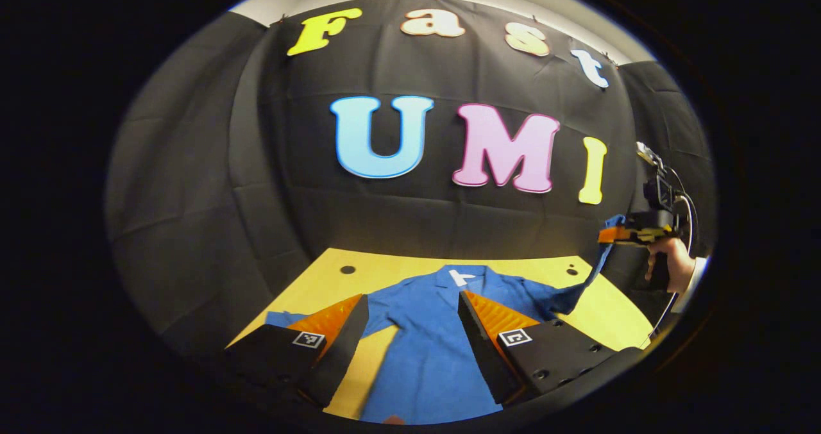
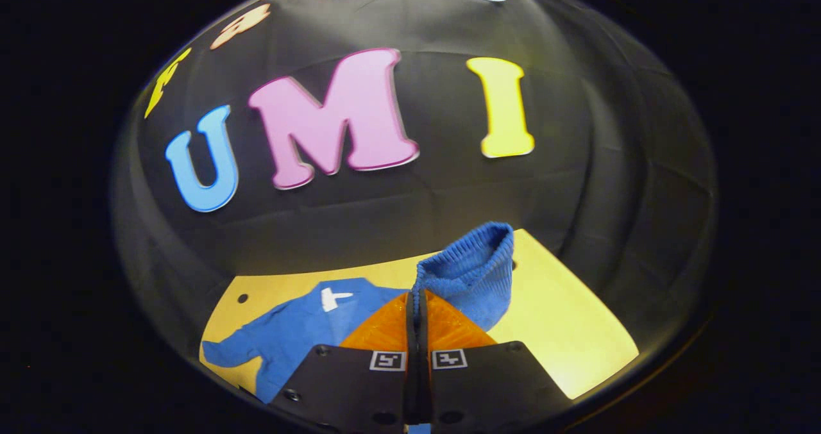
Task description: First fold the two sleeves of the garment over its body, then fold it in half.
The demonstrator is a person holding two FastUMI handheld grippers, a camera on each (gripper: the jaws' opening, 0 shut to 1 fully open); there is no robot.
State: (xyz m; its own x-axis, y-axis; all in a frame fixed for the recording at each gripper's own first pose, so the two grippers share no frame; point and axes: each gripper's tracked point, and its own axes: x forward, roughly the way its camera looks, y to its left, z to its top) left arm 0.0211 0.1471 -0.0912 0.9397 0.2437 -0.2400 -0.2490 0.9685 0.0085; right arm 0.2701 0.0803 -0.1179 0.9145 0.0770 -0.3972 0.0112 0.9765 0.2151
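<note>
A blue garment (image 1: 430, 357) lies flat on the yellow table (image 1: 385, 267), its collar with a white tag (image 1: 460, 276) toward the back wall. My left gripper (image 1: 410, 315) hovers open above the garment's body, nothing between its fingers. The left sleeve (image 1: 282, 318) lies spread out to the side. At the far right a hand holds my right gripper (image 1: 617, 234) raised, with the right sleeve (image 1: 587, 280) hanging from it. In the right gripper view the right gripper (image 2: 417, 309) is shut on the sleeve's ribbed cuff (image 2: 471, 270), above the garment (image 2: 301, 331).
The table (image 2: 564, 318) has bare yellow surface right of the garment and small dark holes near its back corners (image 1: 347, 270). The black cloth wall stands close behind the table's back edge. A white-cuffed hand (image 1: 673, 264) grips the right gripper's handle.
</note>
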